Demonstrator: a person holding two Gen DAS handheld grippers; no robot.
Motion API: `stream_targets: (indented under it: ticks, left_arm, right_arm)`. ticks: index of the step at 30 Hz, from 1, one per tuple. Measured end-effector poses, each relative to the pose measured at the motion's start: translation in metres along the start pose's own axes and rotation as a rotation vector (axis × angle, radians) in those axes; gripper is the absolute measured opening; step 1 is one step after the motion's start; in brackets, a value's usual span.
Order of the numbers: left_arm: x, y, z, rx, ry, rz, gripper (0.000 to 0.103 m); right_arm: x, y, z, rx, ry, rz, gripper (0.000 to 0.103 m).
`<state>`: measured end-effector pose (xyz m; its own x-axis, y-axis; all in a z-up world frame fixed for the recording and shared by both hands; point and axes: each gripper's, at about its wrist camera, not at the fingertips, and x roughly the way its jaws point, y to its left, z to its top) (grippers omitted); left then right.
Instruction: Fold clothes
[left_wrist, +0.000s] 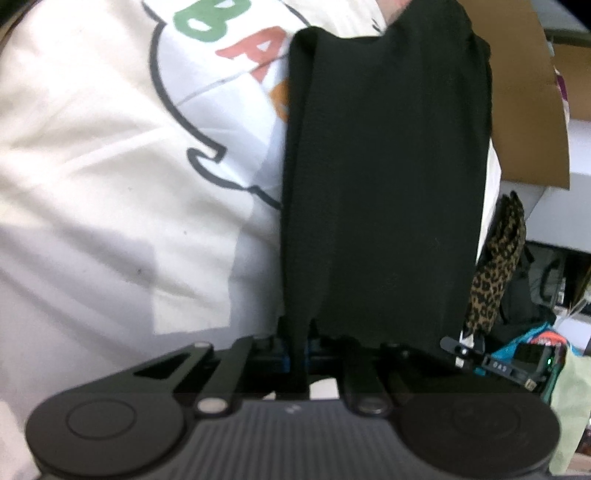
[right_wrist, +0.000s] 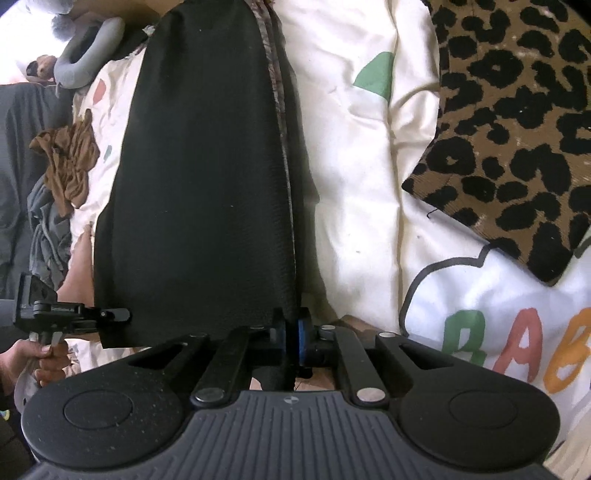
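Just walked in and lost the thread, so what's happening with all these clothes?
A person is folding laundry with two handheld grippers. Both the left gripper and the right gripper are shut on one edge of a black fabric garment, which stretches away over a cream printed bedsheet. A leopard-print knit garment lies apart on the sheet, and a crumpled brown piece sits to the side.

Cream printed bedspread (right_wrist: 369, 206) — leopard-print cloth (right_wrist: 513, 122) and brown garment (right_wrist: 68, 162) on it.
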<state>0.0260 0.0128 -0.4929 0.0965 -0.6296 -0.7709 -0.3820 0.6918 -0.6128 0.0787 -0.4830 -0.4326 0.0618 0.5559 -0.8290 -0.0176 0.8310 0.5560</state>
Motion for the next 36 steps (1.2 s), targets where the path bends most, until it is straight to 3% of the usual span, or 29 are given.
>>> stream_targets:
  ticks: [6, 14, 18, 20, 22, 30, 36]
  left_arm:
    - [-0.006, -0.034, -0.011, 0.08, 0.01, 0.121, 0.005]
    - [-0.03, -0.083, -0.027, 0.153, 0.02, 0.177, 0.005]
    - [-0.052, -0.102, -0.025, 0.168, 0.013, 0.204, 0.005]
    - [-0.071, -0.107, -0.009, 0.188, 0.018, 0.213, 0.005]
    - [-0.07, -0.131, -0.009, 0.217, 0.009, 0.232, 0.005]
    - [-0.131, -0.123, -0.034, 0.285, -0.038, 0.239, 0.005]
    - [-0.142, -0.13, -0.042, 0.283, -0.045, 0.231, 0.005]
  right_arm:
    - [-0.007, 0.01, -0.003, -0.014, 0.013, -0.005, 0.003]
    - [-0.032, 0.044, 0.002, -0.086, 0.03, -0.032, 0.003]
    - [-0.053, 0.053, -0.002, -0.106, 0.027, -0.018, 0.003]
    - [-0.059, 0.058, -0.003, -0.112, 0.031, -0.015, 0.003]
    - [-0.066, 0.064, -0.005, -0.12, 0.038, -0.009, 0.003]
    - [-0.099, 0.083, -0.016, -0.164, 0.012, 0.016, 0.003]
    - [-0.113, 0.09, -0.024, -0.171, -0.015, 0.031, 0.003]
